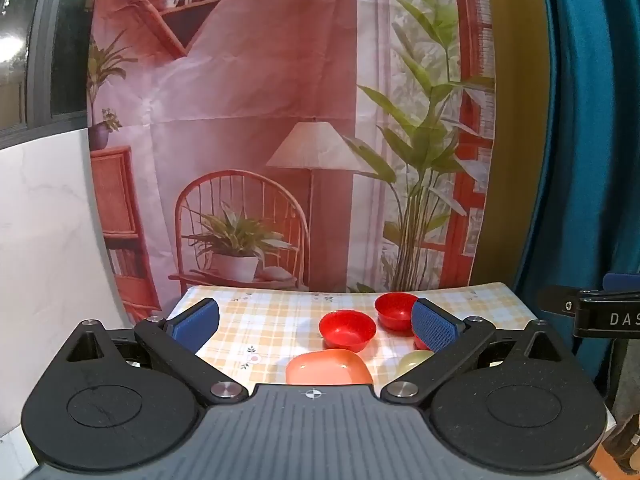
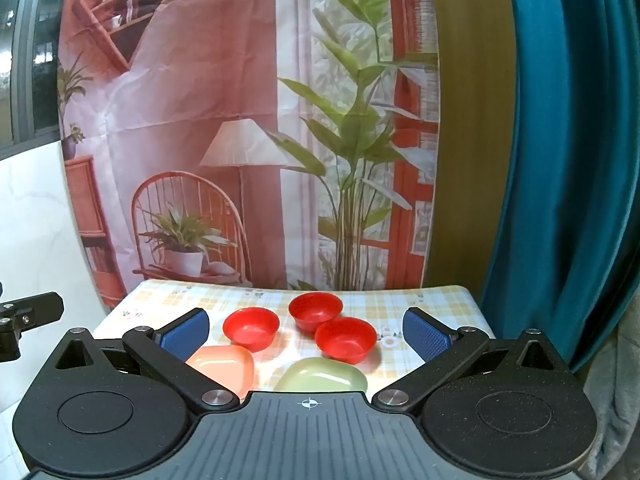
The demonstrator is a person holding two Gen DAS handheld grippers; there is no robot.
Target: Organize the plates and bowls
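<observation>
Three red bowls stand on the checked tablecloth [image 2: 420,304]: a left one [image 2: 251,327], a far one [image 2: 315,310] and a right one [image 2: 345,338]. A pink plate [image 2: 224,364] and a pale green plate [image 2: 322,376] lie nearer me. My right gripper [image 2: 306,336] is open and empty above the near table edge. My left gripper [image 1: 316,326] is open and empty too. In the left wrist view I see two red bowls [image 1: 347,329] [image 1: 394,310], the pink plate [image 1: 328,368] and part of the green plate [image 1: 414,360]; the third bowl is mostly hidden behind the right finger [image 1: 434,326].
A printed backdrop [image 2: 240,120] hangs behind the table. A blue curtain [image 2: 568,160] hangs on the right. A white wall [image 1: 44,220] is on the left. The other gripper shows at the right edge of the left wrist view [image 1: 600,314].
</observation>
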